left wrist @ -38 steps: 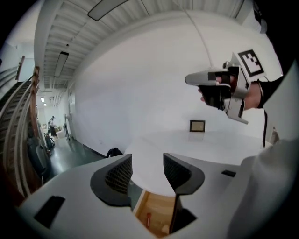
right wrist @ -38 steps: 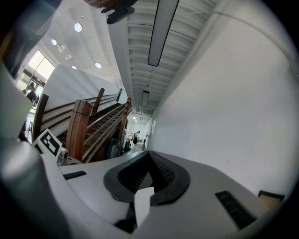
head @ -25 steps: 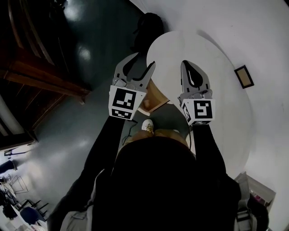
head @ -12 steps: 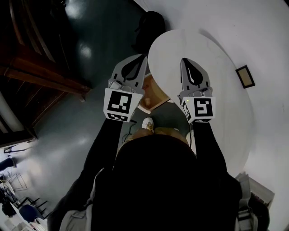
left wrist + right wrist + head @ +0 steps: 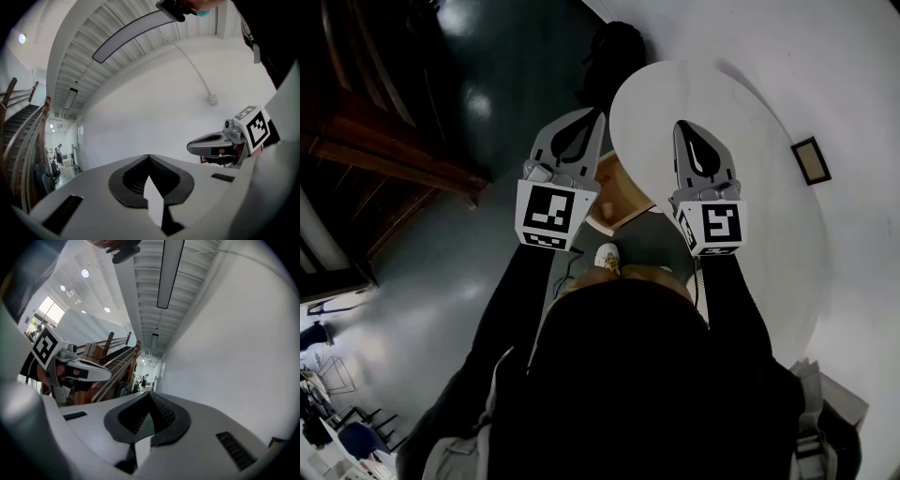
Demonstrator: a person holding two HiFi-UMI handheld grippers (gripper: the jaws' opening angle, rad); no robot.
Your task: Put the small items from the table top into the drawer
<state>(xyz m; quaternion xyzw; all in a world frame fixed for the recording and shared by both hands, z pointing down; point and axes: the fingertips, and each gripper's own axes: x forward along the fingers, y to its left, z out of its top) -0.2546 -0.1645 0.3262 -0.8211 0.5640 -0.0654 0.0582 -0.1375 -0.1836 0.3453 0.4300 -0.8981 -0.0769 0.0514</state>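
Head view: the person faces a white round table top [image 5: 750,122], with both arms in black sleeves [image 5: 502,309] held forward.

Left grey hand-held two-jaw gripper [image 5: 591,118]: it sits just off the table top's left rim, over the dark glossy floor [image 5: 487,84]. Its marker cube [image 5: 551,214] is on the near side. In the left gripper view the jaws meet tip to tip, with the black ribbed pads [image 5: 136,176] drawn together. The jaws have just been closing and nothing is between them. The gripper holds nothing.

Right grey hand-held two-jaw gripper [image 5: 682,127]: it lies over the near-left part of the table top. Its own marker cube [image 5: 712,228] is nearer the person. In the right gripper view the jaws are fully together and empty. Beyond them is only white wall [image 5: 234,357].

Tan wooden drawer [image 5: 619,202]: it shows just under the table top's near-left rim, between the two grippers in the head view. Neither gripper touches it.

Other things:
- A white shoe [image 5: 607,260] is on the floor, on the near side of the table top's rim, just below the drawer in the picture.
- A small dark framed rectangle [image 5: 811,159] is just beyond the table top's right rim.
- A brown wooden staircase [image 5: 375,159] is well to the left of the table top, across the floor.
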